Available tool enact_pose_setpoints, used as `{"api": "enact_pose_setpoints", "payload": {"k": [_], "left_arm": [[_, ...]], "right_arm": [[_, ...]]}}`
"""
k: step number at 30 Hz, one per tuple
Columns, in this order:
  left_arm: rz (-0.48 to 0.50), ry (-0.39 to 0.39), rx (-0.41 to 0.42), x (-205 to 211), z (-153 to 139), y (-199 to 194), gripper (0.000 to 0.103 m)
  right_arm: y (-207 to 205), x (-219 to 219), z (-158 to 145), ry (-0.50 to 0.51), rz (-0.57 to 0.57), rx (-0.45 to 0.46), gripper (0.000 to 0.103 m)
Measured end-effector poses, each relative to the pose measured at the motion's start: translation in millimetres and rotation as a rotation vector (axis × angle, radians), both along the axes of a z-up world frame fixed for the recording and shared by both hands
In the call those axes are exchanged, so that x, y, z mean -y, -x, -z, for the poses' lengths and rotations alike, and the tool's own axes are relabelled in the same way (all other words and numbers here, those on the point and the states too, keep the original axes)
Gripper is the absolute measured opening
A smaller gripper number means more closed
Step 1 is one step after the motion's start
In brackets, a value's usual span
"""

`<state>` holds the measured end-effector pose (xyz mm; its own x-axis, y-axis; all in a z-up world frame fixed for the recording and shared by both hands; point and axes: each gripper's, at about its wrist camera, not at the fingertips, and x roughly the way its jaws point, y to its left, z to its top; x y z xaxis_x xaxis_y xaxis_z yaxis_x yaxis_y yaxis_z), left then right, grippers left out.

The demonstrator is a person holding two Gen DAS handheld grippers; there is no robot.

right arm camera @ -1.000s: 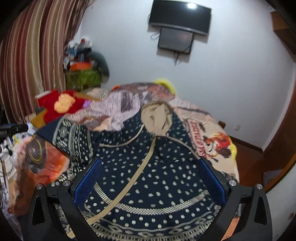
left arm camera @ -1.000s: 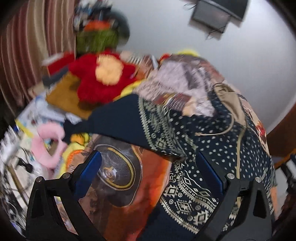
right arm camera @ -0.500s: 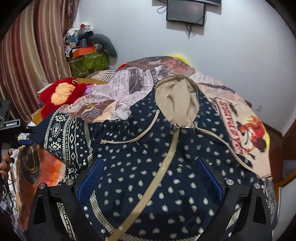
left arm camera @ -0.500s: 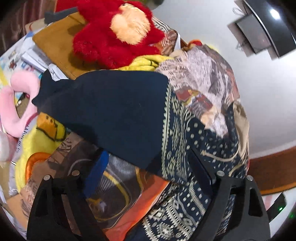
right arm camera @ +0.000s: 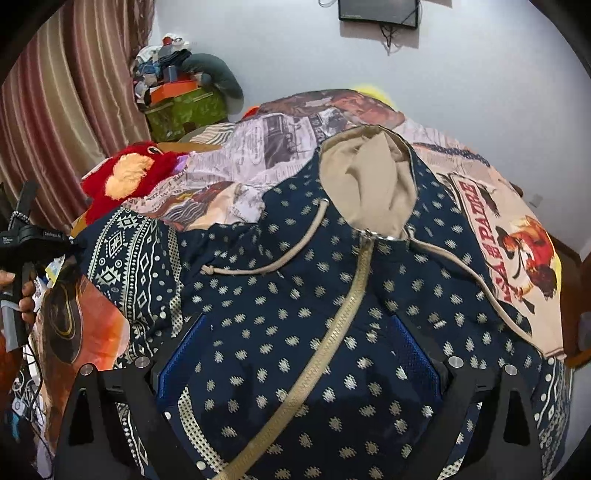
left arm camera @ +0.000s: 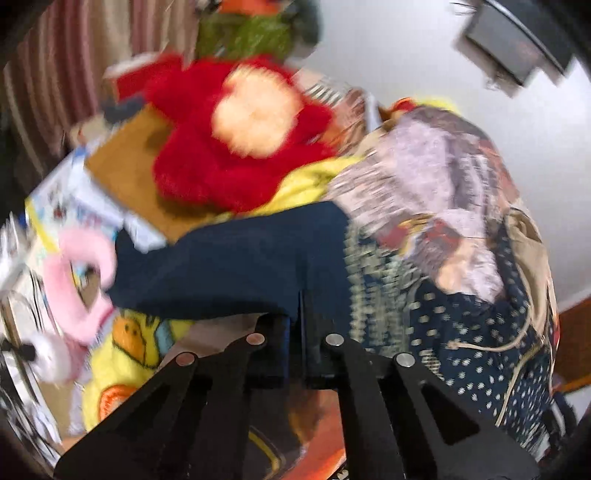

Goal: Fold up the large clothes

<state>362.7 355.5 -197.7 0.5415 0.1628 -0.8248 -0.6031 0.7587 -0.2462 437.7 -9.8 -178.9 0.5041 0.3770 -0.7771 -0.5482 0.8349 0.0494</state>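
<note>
A navy hoodie (right arm camera: 332,295) with pale dots, a beige hood (right arm camera: 369,184) and a beige zipper lies spread face up on the bed. Its left sleeve (left arm camera: 240,266) stretches out to the left. My left gripper (left arm camera: 300,325) is shut on the lower edge of that sleeve; this view is blurred. It also shows at the far left of the right wrist view (right arm camera: 22,251), held in a hand. My right gripper (right arm camera: 299,347) is open and hovers low over the hoodie's chest, with the zipper running between its fingers.
The bed has a printed cover (right arm camera: 498,221). A red plush toy (right arm camera: 125,173) lies beside the sleeve, with a pink ring cushion (left arm camera: 70,288) and papers at the left. A striped curtain (right arm camera: 66,110), a green box (right arm camera: 184,110) and a wall screen (right arm camera: 376,13) stand behind.
My left gripper has gone from open to shut on the sleeve's edge. My right gripper has dropped lower and closer over the hoodie's chest, still open.
</note>
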Motion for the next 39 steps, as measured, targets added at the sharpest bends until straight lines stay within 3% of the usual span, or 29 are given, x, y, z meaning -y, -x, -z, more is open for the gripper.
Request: {"api": "enact_pose_setpoints", "payload": {"k": [3,7,12,17,21,25,29,31,32,35,39], "left_arm": [[0.079,-0.078,0.049,30,-34,-6,0.002],[0.197,-0.094,0.129,75,-70,-16,0.002],[0.353,-0.168,0.204,150,-109,-30,0.002],[0.521,-0.204,0.197,230,-102,-41,0.002],[0.619,-0.163,0.092,276,-54,-54,0.002],[0.667,-0.062,-0.05,292,6,-60,0.003],[0.745,-0.084,-0.141,302,35,-45,0.009],[0.773,-0.099,-0.15,300,34,-37,0.021],[0.776,-0.104,-0.149,296,30,-31,0.032],[0.719,-0.144,-0.093,266,12,-8,0.052],[0.6,-0.221,-0.064,218,-5,15,0.058]], "right_arm": [[0,17,-8,-0.032,0.026,-0.017,0.096],[2,39,-20,-0.052,0.063,-0.021,0.096],[7,68,-35,-0.063,0.087,-0.006,0.097],[15,98,-46,-0.064,0.105,-0.001,0.097],[20,118,-45,-0.05,0.124,-0.013,0.097],[24,134,-37,-0.047,0.142,-0.053,0.097],[27,137,-27,-0.022,0.141,-0.078,0.097],[26,132,-24,-0.007,0.132,-0.084,0.097],[26,129,-23,-0.005,0.125,-0.086,0.097],[26,110,-25,-0.003,0.091,-0.085,0.097],[24,69,-30,-0.007,0.028,-0.072,0.097]]}}
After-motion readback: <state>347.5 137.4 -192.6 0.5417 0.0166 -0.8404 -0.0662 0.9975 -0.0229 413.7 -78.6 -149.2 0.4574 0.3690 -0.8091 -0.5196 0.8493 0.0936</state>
